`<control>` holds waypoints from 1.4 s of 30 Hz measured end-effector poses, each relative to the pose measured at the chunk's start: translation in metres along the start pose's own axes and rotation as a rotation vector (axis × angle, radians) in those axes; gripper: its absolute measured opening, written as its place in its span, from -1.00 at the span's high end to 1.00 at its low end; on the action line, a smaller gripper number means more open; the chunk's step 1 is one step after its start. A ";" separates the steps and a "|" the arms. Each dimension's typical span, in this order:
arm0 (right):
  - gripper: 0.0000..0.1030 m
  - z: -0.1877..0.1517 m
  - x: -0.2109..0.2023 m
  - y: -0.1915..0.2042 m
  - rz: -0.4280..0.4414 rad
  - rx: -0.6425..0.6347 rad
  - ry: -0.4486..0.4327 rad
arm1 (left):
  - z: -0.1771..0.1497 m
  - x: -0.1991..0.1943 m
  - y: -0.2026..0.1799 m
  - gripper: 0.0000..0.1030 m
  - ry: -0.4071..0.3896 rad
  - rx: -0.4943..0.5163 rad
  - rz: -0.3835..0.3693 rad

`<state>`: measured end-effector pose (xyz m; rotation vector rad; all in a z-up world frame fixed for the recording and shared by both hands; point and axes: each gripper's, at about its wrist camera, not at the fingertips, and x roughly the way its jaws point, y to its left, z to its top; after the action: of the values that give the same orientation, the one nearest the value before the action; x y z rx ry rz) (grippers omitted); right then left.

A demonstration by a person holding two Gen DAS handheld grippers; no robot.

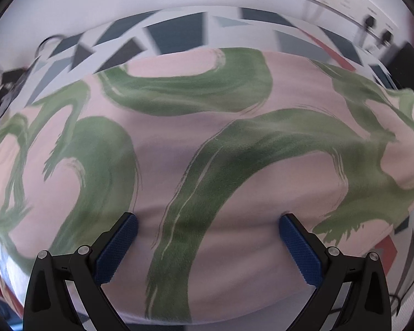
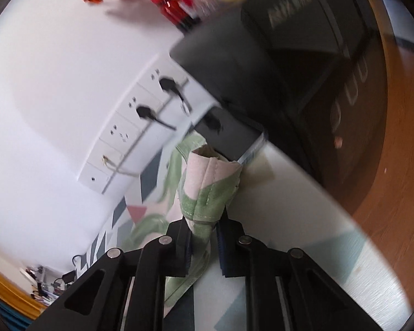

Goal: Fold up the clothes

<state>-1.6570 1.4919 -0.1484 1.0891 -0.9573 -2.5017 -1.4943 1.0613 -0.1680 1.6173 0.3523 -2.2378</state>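
The right gripper (image 2: 204, 244) has its black jaws pinched on a bunched, stitched edge of the pale pink cloth with broad green brush-stroke swirls (image 2: 207, 184), holding it up above the white tablecloth with grey and red triangles (image 2: 276, 193). The left gripper (image 1: 208, 245) hangs wide open, blue pads (image 1: 116, 251) apart over the same cloth, which lies spread flat. Beyond stands a white wall socket strip (image 2: 129, 127).

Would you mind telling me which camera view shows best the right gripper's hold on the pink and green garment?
The right wrist view shows it best: the right gripper is shut on a bunched, stitched edge of the garment. The left wrist view shows only the garment's spread body beneath the open left gripper, not that grip.
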 end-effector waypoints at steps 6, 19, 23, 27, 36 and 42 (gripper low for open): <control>0.72 0.006 0.001 -0.001 -0.056 -0.073 0.027 | 0.001 -0.002 -0.002 -1.00 0.003 0.028 -0.035; 0.72 -0.046 0.018 0.173 0.193 -0.482 0.091 | -0.028 -0.055 0.111 -1.00 -0.101 -0.231 -0.208; 0.72 -0.101 0.028 0.245 0.287 -0.690 0.144 | -0.022 -0.044 0.149 -1.00 -0.129 -0.312 -0.219; 0.72 -0.185 0.035 0.293 0.340 -0.942 0.269 | -0.038 -0.038 0.187 -1.00 -0.120 -0.352 -0.235; 0.72 -0.308 0.083 0.291 0.183 -1.124 0.527 | -0.047 -0.024 0.199 -0.99 -0.081 -0.215 -0.287; 0.71 -0.277 0.052 0.309 0.214 -1.040 0.395 | -0.045 -0.023 0.209 -0.99 -0.060 -0.201 -0.370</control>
<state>-1.5018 1.1049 -0.1146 0.9480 0.3260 -1.9983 -1.3603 0.8937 -0.1590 1.4708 0.8931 -2.4111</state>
